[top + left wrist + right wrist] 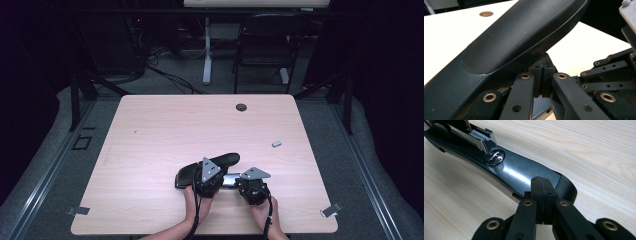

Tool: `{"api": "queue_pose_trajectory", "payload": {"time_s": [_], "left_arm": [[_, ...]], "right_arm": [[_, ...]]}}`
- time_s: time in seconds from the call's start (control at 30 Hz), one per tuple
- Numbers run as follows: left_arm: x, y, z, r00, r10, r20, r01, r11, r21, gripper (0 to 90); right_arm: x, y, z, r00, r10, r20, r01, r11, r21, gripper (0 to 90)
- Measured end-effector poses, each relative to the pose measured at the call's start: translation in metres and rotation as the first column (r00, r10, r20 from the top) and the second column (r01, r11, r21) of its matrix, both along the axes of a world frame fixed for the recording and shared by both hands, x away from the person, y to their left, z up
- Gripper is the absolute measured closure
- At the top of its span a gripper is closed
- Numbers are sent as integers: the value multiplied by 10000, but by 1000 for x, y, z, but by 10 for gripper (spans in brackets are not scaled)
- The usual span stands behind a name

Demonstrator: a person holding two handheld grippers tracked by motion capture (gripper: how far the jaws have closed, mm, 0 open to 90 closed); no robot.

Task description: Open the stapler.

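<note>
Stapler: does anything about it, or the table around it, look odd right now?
The stapler is swung open: its top arm is lifted off the base, baring the metal magazine. A small grey block lies loose to the right. Nothing looks damaged.

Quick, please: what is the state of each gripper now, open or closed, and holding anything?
Left gripper: closed, under the raised top arm of the stapler.
Right gripper: closed, pressing down on the stapler base.

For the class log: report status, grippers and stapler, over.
Left gripper shut, under the raised stapler arm. Right gripper shut, pressing the stapler base to the table. Small grey piece lies well aside; nothing blocks.
</note>
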State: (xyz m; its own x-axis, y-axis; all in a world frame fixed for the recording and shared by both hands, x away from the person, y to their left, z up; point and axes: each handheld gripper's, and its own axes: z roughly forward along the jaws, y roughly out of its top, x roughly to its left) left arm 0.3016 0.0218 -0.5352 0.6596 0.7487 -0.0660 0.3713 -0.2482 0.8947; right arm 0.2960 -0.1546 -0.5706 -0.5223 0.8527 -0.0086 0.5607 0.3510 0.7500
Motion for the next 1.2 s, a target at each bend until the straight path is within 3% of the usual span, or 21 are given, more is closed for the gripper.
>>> {"api": "queue_pose_trajectory", "payload": {"time_s": [0.33,1.2], "left_arm": [[0,4,9,10000,-25,96,27,9997,-226,900],[3,14,25,9992,-267,307,272,9995,-161,900]], "right_arm": [[0,1,0,10000,-13,-11,13,9999,100,900],[-1,2,1,9999,-16,-149,15,10000,-14,900]]}}
